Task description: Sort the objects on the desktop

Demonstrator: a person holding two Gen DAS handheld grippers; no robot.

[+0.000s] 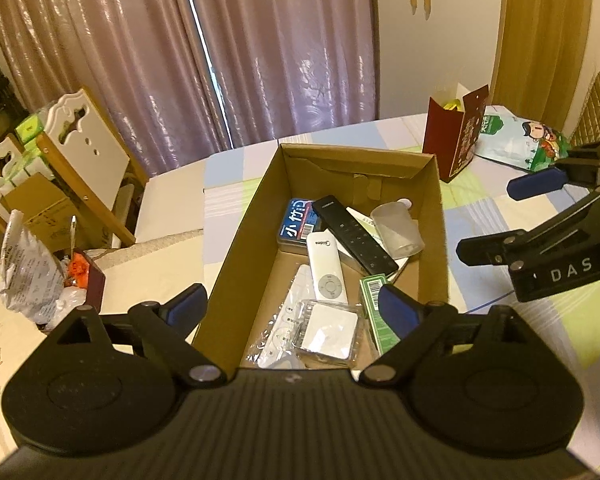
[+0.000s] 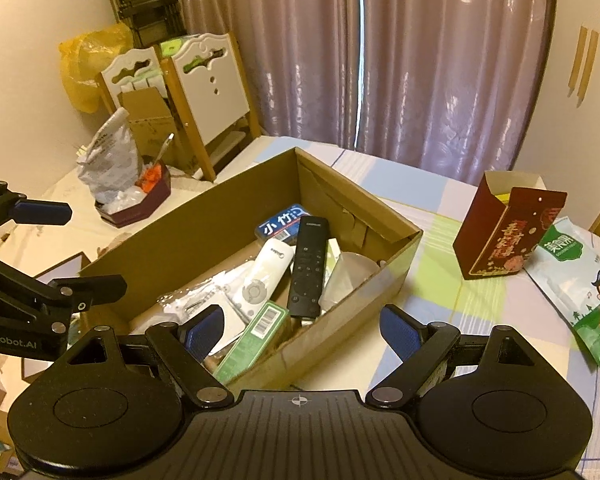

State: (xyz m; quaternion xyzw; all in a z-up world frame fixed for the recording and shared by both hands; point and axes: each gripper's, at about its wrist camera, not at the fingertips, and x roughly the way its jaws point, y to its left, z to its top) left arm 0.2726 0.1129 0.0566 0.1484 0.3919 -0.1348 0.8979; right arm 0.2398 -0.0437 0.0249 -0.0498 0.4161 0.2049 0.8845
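Left gripper [image 1: 290, 310]: I hold it above the near end of the cardboard box [image 1: 236, 236]; its blue-padded fingers [image 1: 398, 308] are spread wide with nothing between them.
Right gripper [image 2: 300, 330]: I hold it over the box's near right corner, fingers spread apart and empty; one pad sits above the box, the other above the table.
Cardboard box: open-topped, standing on the checked tablecloth [image 2: 452, 288].
Contents, far end: a blue tin [image 1: 296, 222] lies flat, with a black remote [image 1: 354, 234] slanting beside it and a frosted plastic cup [image 1: 396, 230] tipped on its side.
Contents, middle: a white remote [image 1: 326, 268] overlaps the edge of the tin.
Contents, near end: a clear packet holding a white square part [image 1: 326, 330], and a green carton [image 2: 254, 336] leaning on the right wall.
Outside the box: a dark red paper bag [image 2: 500, 232] stands upright, a green and white pouch [image 2: 580, 280] lying just beside it.
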